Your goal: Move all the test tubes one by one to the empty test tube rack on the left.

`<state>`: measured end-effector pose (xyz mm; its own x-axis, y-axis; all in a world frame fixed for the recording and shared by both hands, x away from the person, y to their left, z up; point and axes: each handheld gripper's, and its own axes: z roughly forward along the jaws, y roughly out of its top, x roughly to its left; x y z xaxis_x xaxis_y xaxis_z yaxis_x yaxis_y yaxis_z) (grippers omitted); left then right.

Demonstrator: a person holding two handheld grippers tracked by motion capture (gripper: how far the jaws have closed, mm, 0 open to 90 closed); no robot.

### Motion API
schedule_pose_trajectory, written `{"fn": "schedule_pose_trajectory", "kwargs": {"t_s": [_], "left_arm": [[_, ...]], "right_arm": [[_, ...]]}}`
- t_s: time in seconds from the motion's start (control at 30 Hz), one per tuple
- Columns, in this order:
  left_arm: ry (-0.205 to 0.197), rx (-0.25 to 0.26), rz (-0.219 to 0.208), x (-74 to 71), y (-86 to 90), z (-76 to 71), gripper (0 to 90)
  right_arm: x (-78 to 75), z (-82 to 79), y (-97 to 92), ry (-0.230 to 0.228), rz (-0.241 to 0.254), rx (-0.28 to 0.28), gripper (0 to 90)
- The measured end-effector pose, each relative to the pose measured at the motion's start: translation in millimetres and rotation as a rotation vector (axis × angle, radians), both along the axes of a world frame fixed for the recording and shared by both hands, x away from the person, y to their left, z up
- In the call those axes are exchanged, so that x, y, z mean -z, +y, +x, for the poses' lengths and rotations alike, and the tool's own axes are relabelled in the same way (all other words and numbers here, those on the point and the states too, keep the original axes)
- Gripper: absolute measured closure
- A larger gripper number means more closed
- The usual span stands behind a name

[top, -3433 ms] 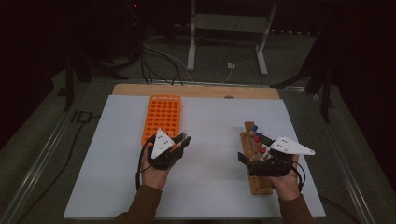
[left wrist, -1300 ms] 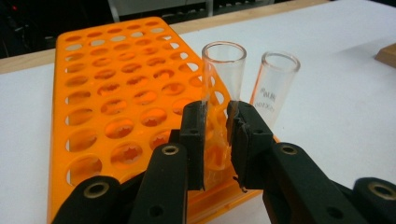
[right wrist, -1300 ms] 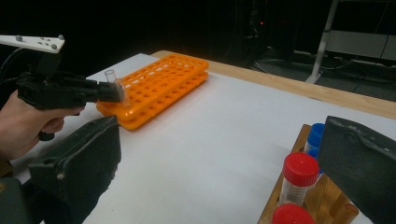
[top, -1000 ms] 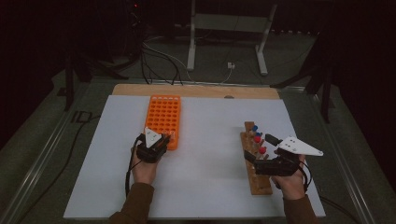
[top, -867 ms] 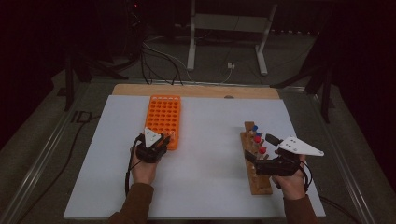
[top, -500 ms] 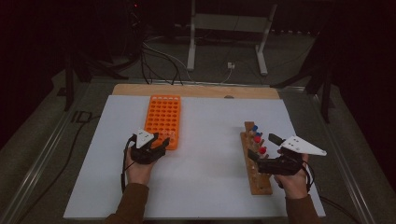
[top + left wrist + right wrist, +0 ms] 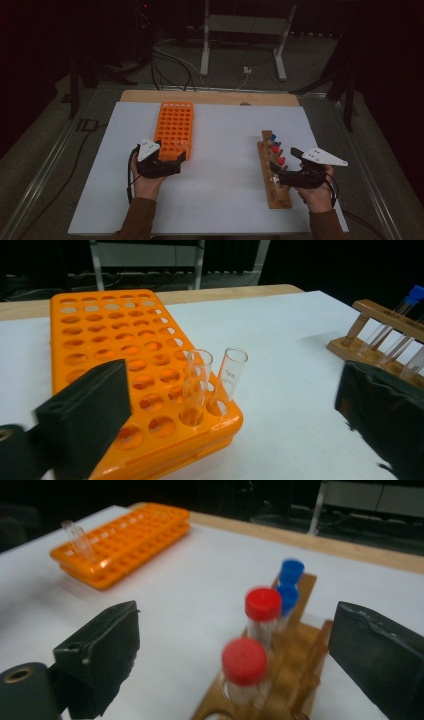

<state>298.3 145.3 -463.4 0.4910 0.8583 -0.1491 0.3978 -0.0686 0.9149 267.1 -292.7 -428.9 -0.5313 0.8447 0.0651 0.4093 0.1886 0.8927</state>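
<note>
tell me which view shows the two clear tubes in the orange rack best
The left gripper view: the two clear tubes stand close up and uncapped in the orange rack's near corner. The right gripper view shows them small and blurred; the high view shows only a faint glint.

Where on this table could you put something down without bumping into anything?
The white mat lies bare between the orange rack and the wooden rack, also left of the orange rack. It is crowded at each rack's near end, where the left gripper and right gripper sit.
</note>
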Motion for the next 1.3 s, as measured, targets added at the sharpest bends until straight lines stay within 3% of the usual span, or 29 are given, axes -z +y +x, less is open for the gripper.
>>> {"fn": "schedule_pose_trajectory", "kwargs": {"t_s": [0.2, 0.37, 0.5, 0.7, 1.3], "left_arm": [[-0.011, 0.013, 0.005, -4.6, -2.7, -2.9, 0.6], [-0.019, 0.025, 0.006, -8.2, -6.9, -4.1, 0.6], [-0.024, 0.025, 0.012, -8.8, -8.6, -4.5, 0.7], [-0.029, 0.028, 0.001, -10.7, -10.1, -4.1, 0.7], [-0.035, 0.037, 0.012, -12.1, -14.6, -5.3, 0.6]], "right_arm": [[11.0, 3.1, -2.7, 0.035, -0.042, 0.011, 22.6], [20.2, 4.8, -0.8, 0.059, -0.081, -0.008, 45.5], [24.4, 4.5, 3.0, 0.049, -0.123, -0.026, 62.1], [26.8, 4.6, 7.7, 0.035, -0.156, -0.027, 73.6], [11.5, 3.4, 7.3, 0.005, -0.153, -0.026, 74.6]]}}
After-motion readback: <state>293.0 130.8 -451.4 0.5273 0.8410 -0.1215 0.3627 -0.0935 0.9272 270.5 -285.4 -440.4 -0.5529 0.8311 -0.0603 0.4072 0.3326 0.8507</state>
